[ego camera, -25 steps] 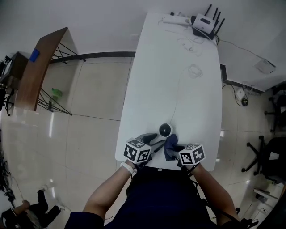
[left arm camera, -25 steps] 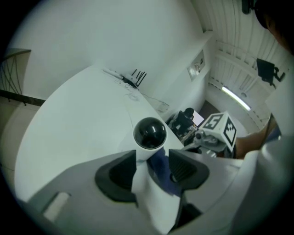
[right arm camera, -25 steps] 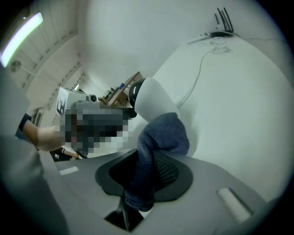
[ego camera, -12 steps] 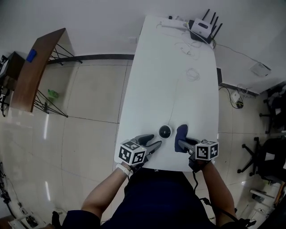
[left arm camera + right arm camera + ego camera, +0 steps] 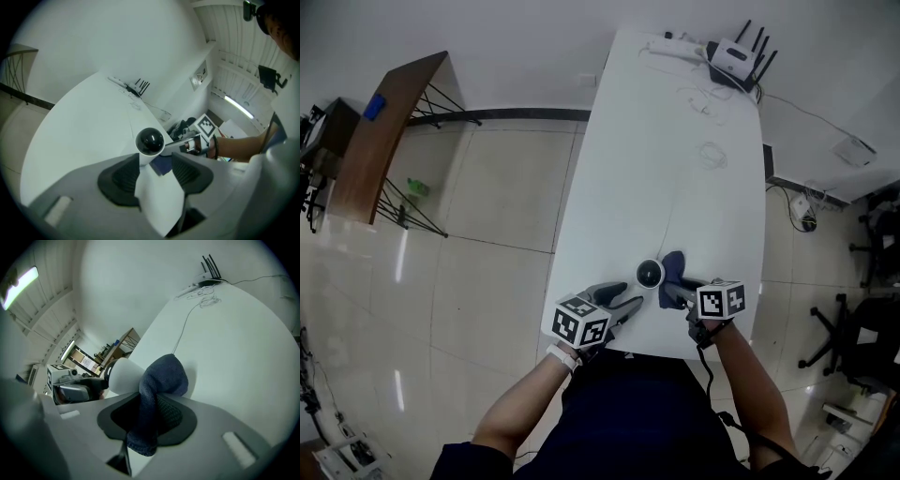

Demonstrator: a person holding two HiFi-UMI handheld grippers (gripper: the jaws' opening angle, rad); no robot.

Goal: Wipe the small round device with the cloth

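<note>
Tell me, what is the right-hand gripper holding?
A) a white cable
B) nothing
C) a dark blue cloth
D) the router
C: in the right gripper view the dark blue cloth sits pinched between the jaws of the right gripper, right beside the small round device.

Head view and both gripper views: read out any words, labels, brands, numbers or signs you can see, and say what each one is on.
No text can be read anywhere.
Black-and-white square patterns only, no letters: left marker cube, right marker cube.
Too small to read, if labelled at all: router.
No print showing: small round device, cloth.
</note>
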